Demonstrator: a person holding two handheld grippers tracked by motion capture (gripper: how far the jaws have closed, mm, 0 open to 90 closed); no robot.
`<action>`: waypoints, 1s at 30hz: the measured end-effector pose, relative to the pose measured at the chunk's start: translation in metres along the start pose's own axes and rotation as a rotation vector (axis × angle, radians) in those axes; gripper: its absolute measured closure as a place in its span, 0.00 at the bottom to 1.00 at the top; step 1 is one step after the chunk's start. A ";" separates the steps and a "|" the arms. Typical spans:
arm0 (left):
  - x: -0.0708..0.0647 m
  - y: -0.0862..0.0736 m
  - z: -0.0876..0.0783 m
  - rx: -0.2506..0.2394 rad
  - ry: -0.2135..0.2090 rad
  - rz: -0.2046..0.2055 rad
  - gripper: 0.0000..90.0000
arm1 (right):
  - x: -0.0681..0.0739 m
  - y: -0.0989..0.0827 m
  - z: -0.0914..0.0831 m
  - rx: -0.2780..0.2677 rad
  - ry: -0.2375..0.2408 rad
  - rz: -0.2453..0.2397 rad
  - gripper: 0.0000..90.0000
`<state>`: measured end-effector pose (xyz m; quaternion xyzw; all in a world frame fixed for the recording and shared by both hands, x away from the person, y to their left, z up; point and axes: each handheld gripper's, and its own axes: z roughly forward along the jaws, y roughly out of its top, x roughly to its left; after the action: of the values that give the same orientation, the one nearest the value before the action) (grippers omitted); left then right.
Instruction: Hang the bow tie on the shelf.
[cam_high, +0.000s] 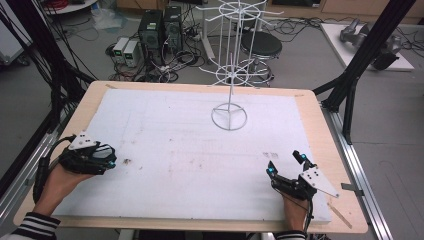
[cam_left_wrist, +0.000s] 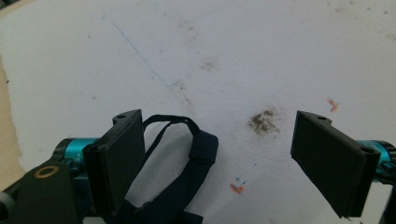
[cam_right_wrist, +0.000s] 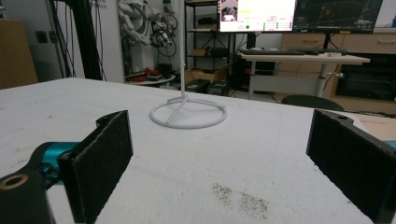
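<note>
Nothing looks hung yet: the white wire rack (cam_high: 229, 65) stands bare, well ahead of my right gripper (cam_high: 286, 164), whose fingers gape wide on nothing. My left gripper (cam_left_wrist: 219, 154) is spread wide too, a dark strap (cam_left_wrist: 187, 172) lying just inside its left finger, ungripped (what it belongs to is cut off below)

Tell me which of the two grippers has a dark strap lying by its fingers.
The left gripper: in its own view a dark blue strap lies looped on the white foam beside one of its fingers. The right gripper has bare foam between its spread fingers.
</note>
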<state>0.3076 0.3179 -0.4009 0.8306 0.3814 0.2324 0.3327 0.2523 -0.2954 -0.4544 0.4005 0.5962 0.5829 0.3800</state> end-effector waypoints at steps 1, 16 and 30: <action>0.001 0.001 0.001 0.016 -0.002 0.003 0.20 | 0.000 0.000 0.000 0.000 0.000 0.000 0.07; 0.008 0.006 0.014 0.206 -0.022 0.047 0.34 | 0.000 0.000 0.000 0.002 -0.001 0.005 0.07; 0.009 0.009 0.023 0.279 -0.045 0.055 0.51 | -0.001 0.000 0.000 -0.002 -0.002 0.000 0.07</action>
<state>0.3322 0.3124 -0.4089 0.8838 0.3796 0.1676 0.2161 0.2525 -0.2962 -0.4544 0.4006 0.5952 0.5830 0.3812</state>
